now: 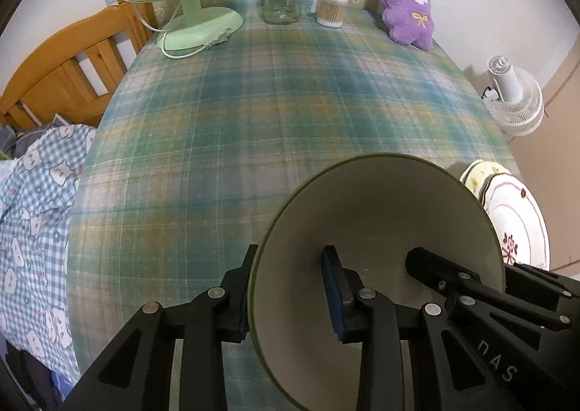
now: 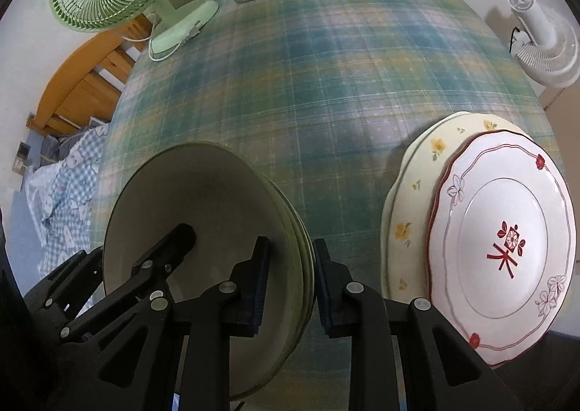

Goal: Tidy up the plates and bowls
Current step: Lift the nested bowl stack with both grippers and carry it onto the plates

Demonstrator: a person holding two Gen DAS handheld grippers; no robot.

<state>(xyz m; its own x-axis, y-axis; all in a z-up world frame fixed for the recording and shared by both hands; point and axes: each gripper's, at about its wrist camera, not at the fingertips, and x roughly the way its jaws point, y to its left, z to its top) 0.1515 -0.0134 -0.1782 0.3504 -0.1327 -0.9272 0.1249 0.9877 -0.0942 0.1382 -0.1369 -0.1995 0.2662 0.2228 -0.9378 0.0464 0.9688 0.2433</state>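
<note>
I hold the left gripper (image 1: 291, 293) clamped on the left rim of the green bowl (image 1: 377, 215), one finger inside, one outside. The right gripper (image 2: 291, 284) straddles the right rim of the stacked bowls; contact there I cannot tell. The bowl stack rests on the worktop (image 2: 308, 84), just left of the stacked plates (image 2: 504, 240).

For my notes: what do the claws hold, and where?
Both claws hold the green bowl by its rim: left claw on one side, right claw on the opposite side.
</note>
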